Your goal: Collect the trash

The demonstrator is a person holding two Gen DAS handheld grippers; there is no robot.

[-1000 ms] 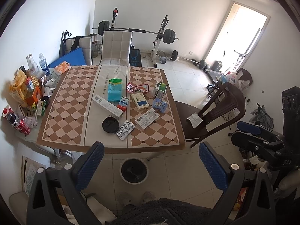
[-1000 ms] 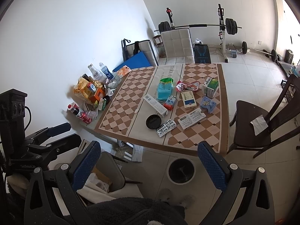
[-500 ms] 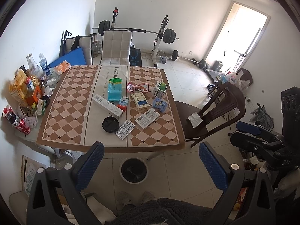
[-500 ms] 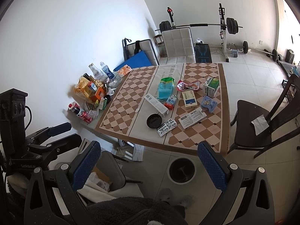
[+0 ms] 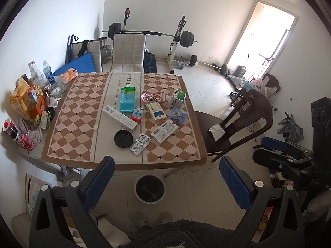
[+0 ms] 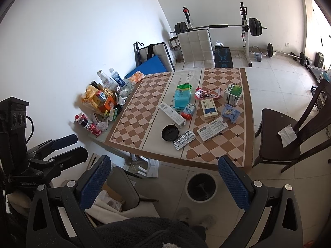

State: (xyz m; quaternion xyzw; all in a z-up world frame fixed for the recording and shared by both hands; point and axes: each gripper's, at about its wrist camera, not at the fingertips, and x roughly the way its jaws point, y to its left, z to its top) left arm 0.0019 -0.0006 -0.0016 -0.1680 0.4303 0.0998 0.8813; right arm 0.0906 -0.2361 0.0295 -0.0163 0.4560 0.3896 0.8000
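Left wrist: trash (image 5: 142,111) beyond open fingers (image 5: 233,180).

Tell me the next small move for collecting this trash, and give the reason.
Probably bring the right gripper forward and down toward the blister pack at the table's near edge. Both grippers, left included, are open, empty and held back from the table. The pack is among the closest loose pieces, and the bin stands on the floor just below that edge.

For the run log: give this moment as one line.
stage: start | left hand-held gripper: open, empty | right hand-held gripper: open, empty | trash on table | bin on floor
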